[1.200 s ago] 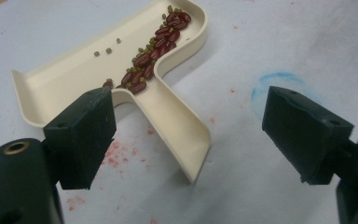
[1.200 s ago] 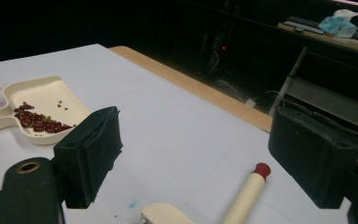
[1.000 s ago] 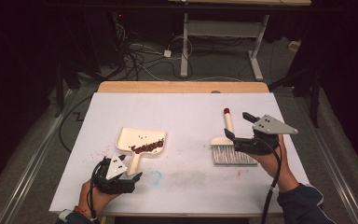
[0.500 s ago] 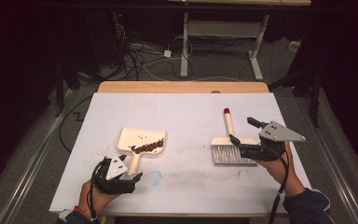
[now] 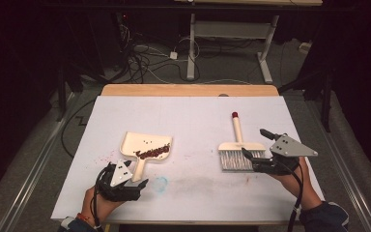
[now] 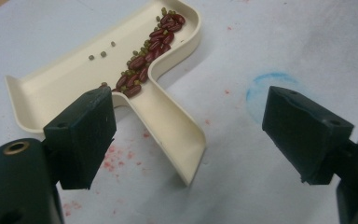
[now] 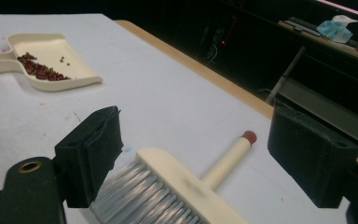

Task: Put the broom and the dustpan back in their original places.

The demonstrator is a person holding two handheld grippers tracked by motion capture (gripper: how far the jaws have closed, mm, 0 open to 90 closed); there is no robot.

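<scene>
A cream dustpan [image 5: 147, 144] lies left of centre on the white table, with red and green beans [image 5: 152, 152] in it. Its handle points at my left gripper [image 5: 125, 176], which is open. In the left gripper view the handle of the dustpan [image 6: 168, 126] lies between the spread jaws of that gripper [image 6: 193, 135], untouched, and the beans [image 6: 144, 60] lie just beyond. A cream brush [image 5: 239, 147] with a red-tipped handle lies on the right. My right gripper [image 5: 252, 141] is open at the brush's right end. In the right gripper view the gripper [image 7: 200, 158] frames the brush [image 7: 186, 186].
A blue chalk ring [image 5: 160, 183] and faint red specks mark the white sheet near the dustpan. The wooden table edge [image 5: 188, 90] runs along the far side. Beyond it are floor cables and a desk frame [image 5: 232, 29] in the dark.
My right gripper has shifted slightly to the right and toward the near edge, staying open beside the brush. The left gripper, the dustpan and the brush have not moved.
</scene>
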